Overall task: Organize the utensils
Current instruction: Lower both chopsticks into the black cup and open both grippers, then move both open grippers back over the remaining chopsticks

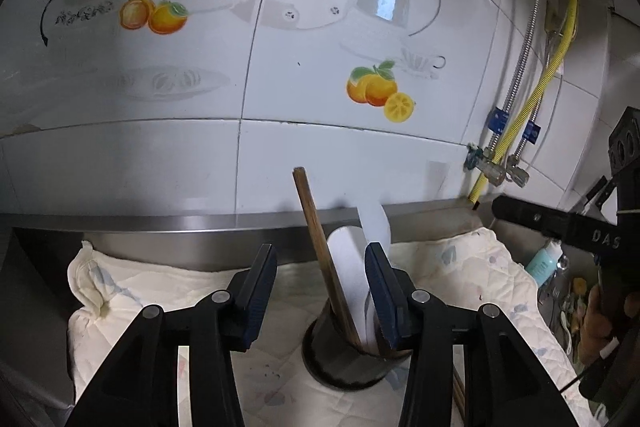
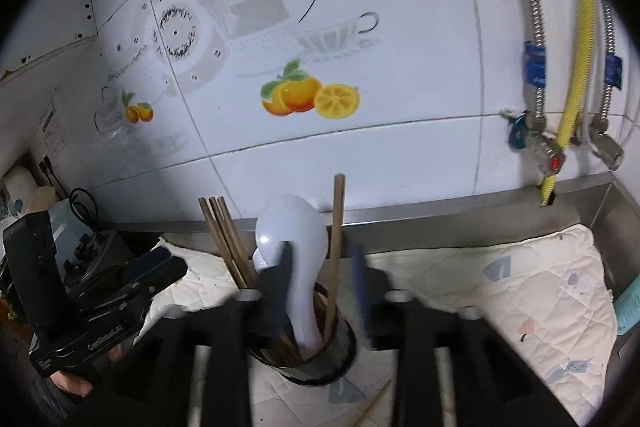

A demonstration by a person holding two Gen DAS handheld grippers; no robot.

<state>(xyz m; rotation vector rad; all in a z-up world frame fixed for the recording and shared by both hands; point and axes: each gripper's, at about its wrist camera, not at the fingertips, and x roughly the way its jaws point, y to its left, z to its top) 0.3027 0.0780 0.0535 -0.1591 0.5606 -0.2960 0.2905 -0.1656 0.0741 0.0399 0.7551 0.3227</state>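
Both tools, the left tool (image 1: pixel 322 297) and right tool (image 2: pixel 324 291), are standing apart and empty around the cup (image 2: pixel 304 355), risking toppling it by bumping the spoon (image 2: pixel 296 247) or chopsticks (image 2: pixel 228 239).

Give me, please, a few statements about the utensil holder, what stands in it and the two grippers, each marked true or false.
1. A white spoon stands in the dark holder. True.
2. The holder lies tipped on its side. False: it stands upright on the quilted cloth.
3. Wooden chopsticks stand in the holder beside the spoon. True.
4. The left gripper is clamped on a chopstick. False: its jaws are open with nothing pressed between them.
5. The right gripper is open. True.
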